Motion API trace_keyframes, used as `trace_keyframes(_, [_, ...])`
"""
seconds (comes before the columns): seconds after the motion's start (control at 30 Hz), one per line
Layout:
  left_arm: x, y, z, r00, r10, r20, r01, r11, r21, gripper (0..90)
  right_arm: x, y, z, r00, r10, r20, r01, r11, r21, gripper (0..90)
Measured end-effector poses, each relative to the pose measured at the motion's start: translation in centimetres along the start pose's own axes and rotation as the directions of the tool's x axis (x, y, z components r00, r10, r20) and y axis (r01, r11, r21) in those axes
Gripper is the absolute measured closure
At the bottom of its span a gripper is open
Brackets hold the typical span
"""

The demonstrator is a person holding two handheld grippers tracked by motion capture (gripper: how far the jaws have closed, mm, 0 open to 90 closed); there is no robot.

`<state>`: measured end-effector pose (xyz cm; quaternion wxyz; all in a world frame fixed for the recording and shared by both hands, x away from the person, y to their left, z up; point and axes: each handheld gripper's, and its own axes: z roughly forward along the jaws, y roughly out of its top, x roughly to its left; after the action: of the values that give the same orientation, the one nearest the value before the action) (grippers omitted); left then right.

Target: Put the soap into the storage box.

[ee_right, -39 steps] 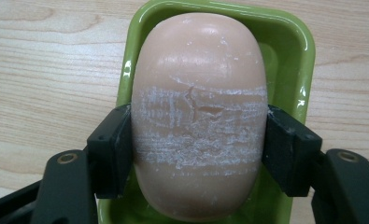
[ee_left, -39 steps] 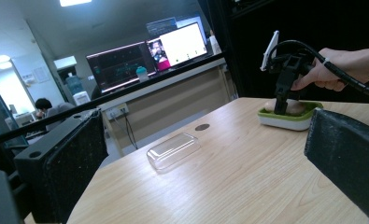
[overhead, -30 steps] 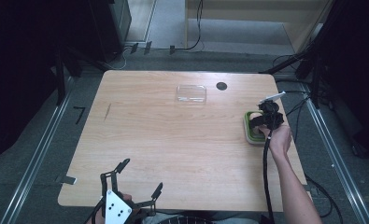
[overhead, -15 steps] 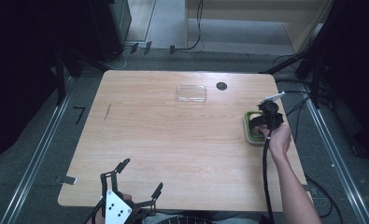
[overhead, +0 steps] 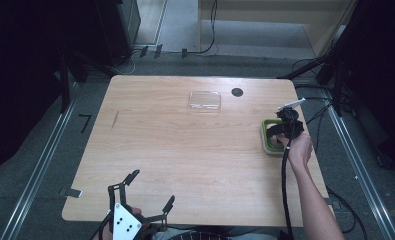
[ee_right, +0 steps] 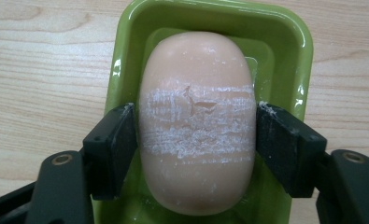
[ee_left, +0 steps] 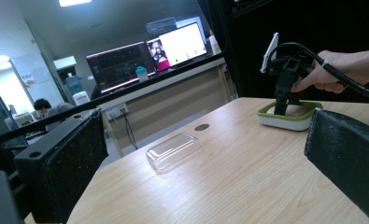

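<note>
One pink soap bar (ee_right: 196, 121), lying flat and lengthwise in a green dish (ee_right: 285, 56); scuffed white across the middle, exactly where the pads (ee_right: 114, 140) meet its two long flanks. Sits low inside the rim, probably so as not to slide while being handled. Straddled by the right gripper (ee_right: 196, 135) coming straight down from above, one black jaw on each side, soap squarely between them. Jaws narrow and just now opening a little; pads right at the flanks, apparently no longer squeezing, which reads as a release into the dish rather than a pick-up. Seen from the high view, the dish (overhead: 266, 142) stands near the right edge of the table (overhead: 185, 150), with the right hand (overhead: 300, 150) behind the tool, wrist bent down, forearm stretched up from the near edge and the cable (overhead: 285, 190) trailing along it. Farther out, toward the far edge: a clear lid (overhead: 204, 100) lying flat, well apart from the dish, likely waiting to cover it, and a small dark disc (overhead: 237, 92) just beside it. At the near left corner: the left gripper (overhead: 151, 187), held low, jaws spread wide on nothing, pointed across the table toward the dish, seemingly parked.
</note>
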<state>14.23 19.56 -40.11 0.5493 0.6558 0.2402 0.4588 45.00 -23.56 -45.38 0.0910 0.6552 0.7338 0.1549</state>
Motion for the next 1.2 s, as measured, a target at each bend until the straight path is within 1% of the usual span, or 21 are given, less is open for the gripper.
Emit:
trace_keyframes(0.2, [0.1, 0.0, 0.0, 1.0000, 0.001, -0.002, -0.001, 1.0000, 0.000, 0.0, 0.1, 0.0, -0.6, 0.9999, -0.015, 0.003, 0.015, 1.000, 0.004, 26.0])
trace_keyframes(0.37, [0.1, 0.0, -0.1, 1.0000, 0.002, -0.002, -0.002, 1.0000, 0.002, 0.0, 0.3, -0.1, -1.2, 0.9994, -0.032, 0.010, 0.032, 0.999, 0.018, 19.1])
trace_keyframes(0.4, [0.1, 0.0, -0.1, 1.0000, 0.002, -0.003, -0.002, 1.0000, 0.002, 0.0, 0.3, -0.1, -1.4, 0.9993, -0.038, 0.007, 0.038, 0.999, 0.012, 18.5])
trace_keyframes(0.57, [0.0, 0.0, -0.1, 1.0000, 0.004, 0.001, -0.004, 1.0000, 0.000, 0.0, 0.5, -0.5, -2.4, 0.9985, -0.054, -0.011, 0.054, 0.998, 0.023, 14.9])
trace_keyframes(0.67, [0.0, 0.0, -0.1, 1.0000, 0.003, -0.001, -0.003, 1.0000, 0.000, 0.0, 0.6, -0.9, -3.1, 0.9968, -0.078, -0.019, 0.078, 0.997, 0.026, 14.2])
trace_keyframes(0.77, [0.0, 0.0, -0.1, 1.0000, 0.005, 0.000, -0.005, 1.0000, 0.001, 0.0, 0.8, -1.3, -3.8, 0.9943, -0.103, -0.025, 0.104, 0.994, 0.031, 13.8])
trace_keyframes(0.83, [0.0, 0.0, -0.1, 1.0000, 0.005, -0.002, -0.005, 1.0000, 0.001, 0.0, 0.9, -1.7, -4.3, 0.9913, -0.124, -0.043, 0.126, 0.991, 0.038, 13.5])
trace_keyframes(0.9, [0.0, 0.0, -0.1, 1.0000, 0.004, -0.001, -0.004, 1.0000, 0.001, 0.0, 1.2, -2.0, -4.8, 0.9894, -0.140, -0.037, 0.142, 0.989, 0.039, 13.5])
trace_keyframes(0.97, [0.0, 0.0, -0.1, 1.0000, 0.005, -0.001, -0.005, 1.0000, 0.002, 0.0, 1.5, -2.5, -5.3, 0.9844, -0.172, -0.037, 0.174, 0.984, 0.045, 13.4])
trace_keyframes(1.07, [0.0, 0.0, -0.1, 1.0000, 0.005, -0.001, -0.005, 1.0000, 0.002, 0.0, 1.9, -3.2, -5.9, 0.9793, -0.199, -0.036, 0.201, 0.979, 0.045, 13.4])
trace_keyframes(1.2, [-0.1, 0.0, -0.1, 1.0000, 0.006, 0.000, -0.006, 1.0000, 0.003, 0.0, 2.5, -4.0, -6.4, 0.9711, -0.237, -0.032, 0.238, 0.969, 0.064, 13.4])
